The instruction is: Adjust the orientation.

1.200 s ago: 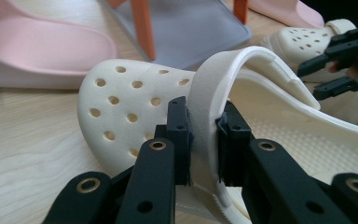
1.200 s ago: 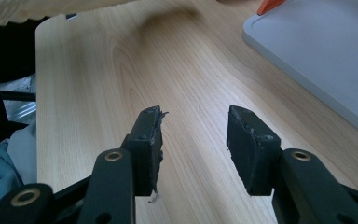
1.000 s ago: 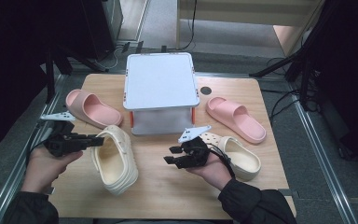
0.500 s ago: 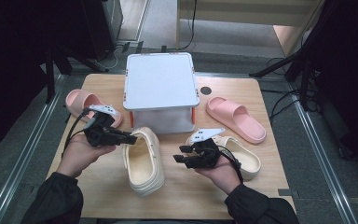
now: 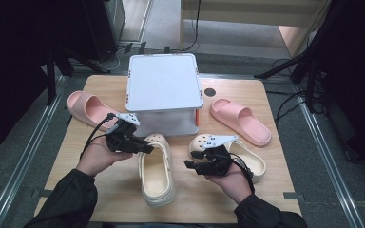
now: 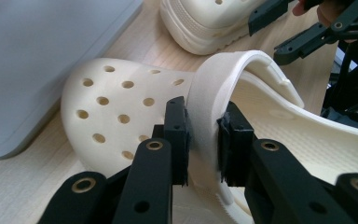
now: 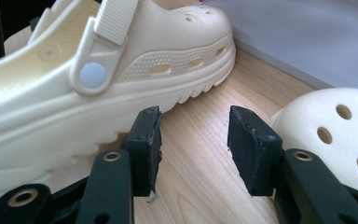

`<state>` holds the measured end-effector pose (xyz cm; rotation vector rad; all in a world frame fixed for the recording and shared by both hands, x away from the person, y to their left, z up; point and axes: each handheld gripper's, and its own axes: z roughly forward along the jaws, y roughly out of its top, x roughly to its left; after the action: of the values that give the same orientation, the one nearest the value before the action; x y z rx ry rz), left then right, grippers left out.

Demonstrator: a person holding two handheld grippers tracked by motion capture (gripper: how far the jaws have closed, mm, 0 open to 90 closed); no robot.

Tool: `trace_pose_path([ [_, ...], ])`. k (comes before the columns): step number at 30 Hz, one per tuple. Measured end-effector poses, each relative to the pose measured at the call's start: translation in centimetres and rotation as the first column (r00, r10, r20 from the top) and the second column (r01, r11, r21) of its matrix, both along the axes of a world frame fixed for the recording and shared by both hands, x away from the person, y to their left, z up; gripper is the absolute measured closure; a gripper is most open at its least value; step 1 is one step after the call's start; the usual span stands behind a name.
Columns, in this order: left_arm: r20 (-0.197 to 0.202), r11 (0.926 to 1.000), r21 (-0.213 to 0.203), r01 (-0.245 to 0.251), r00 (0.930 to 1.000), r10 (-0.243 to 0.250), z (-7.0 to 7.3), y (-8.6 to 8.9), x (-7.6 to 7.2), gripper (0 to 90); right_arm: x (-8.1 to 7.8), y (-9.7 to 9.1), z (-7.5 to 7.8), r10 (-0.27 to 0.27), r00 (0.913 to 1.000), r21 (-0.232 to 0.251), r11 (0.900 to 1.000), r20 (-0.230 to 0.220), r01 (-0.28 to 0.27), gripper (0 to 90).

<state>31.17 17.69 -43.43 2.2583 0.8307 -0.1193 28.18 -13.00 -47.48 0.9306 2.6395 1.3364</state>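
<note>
Mid-move of cream clog point(image 5: 156, 172) just in front of lidded white box point(image 5: 164, 95): left tool point(image 6: 204, 140) clamped on its heel strap, right tool point(image 7: 193, 140) open and empty beside second cream clog point(image 5: 235, 154); next, probably aligning the pair side by side.

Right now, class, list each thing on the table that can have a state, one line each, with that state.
Storage box: lid on, shut.
Left clog: flat on its sole, strap pinched by the left gripper.
Right clog: upright on the table, not gripped.
Right gripper: open, nothing between its jaws.
Left pink slipper: lying upright, untouched.
Right pink slipper: lying upright, untouched.
</note>
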Motion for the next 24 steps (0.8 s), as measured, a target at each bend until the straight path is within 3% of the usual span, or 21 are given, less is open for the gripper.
trace_pose_path([
  [8, -0.005, 0.9986, -0.014, 0.051, 0.9987, -0.051, -1.1, -0.9, -0.8, 72.8, -0.2, 0.3, -0.2, 0.015, 0.9998, -0.005, 0.9999, -0.011, -0.016, 55.5],
  [14, -0.015, 0.9979, -0.05, 0.042, 0.999, -0.043, -1.4, -0.5, -0.8, 71.3, -0.3, 0.5, -0.2, 0.029, 0.9996, -0.007, 0.9996, 0.002, -0.029, 55.3],
  [19, -0.029, 0.9974, -0.052, 0.05, 0.9983, -0.051, -1.6, -0.6, -0.8, 68.7, -0.3, 0.7, -0.3, 0.034, 0.9994, -0.006, 0.9994, 0.001, -0.034, 55.3],
  [24, -0.043, 0.9941, -0.1, 0.044, 0.9979, -0.048, -1.3, -0.5, -0.9, 64.7, -0.4, 0.8, -0.3, 0.037, 0.9993, -0.009, 0.9993, 0.0, -0.037, 55.2],
])
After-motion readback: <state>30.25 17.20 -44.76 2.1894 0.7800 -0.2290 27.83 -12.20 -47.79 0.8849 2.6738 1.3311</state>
